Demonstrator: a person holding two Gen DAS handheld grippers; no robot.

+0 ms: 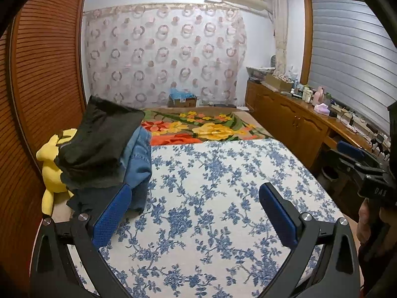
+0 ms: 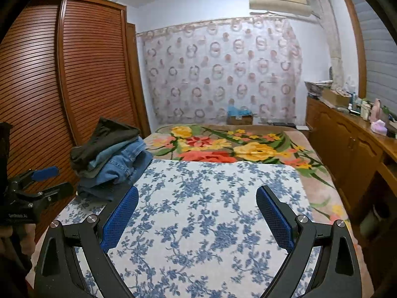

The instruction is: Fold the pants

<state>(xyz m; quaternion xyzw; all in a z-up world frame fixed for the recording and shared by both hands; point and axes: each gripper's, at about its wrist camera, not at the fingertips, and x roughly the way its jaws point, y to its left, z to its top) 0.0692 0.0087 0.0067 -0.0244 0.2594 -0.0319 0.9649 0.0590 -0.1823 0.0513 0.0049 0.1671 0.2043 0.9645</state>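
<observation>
A bed (image 1: 223, 223) covered by a white sheet with blue flowers is seen in both wrist views, with a bright flowered blanket (image 1: 206, 129) spread at its far end. The pants are found in a pile of folded clothes (image 1: 104, 149) at the left of the frame: dark pants (image 1: 99, 136) lie on top of blue jeans (image 1: 139, 159), and a yellow plush toy (image 1: 52, 168) rests against the pile's left side.

The left gripper (image 1: 194, 211) is held over the sheet at the bottom of its frame, its jaws released and nothing between them. The right gripper (image 2: 197, 213) is likewise spread wide over the sheet, empty. A slatted wooden wardrobe (image 2: 86, 74) stands at the left, and a wooden cabinet (image 2: 347, 144) at the right.
</observation>
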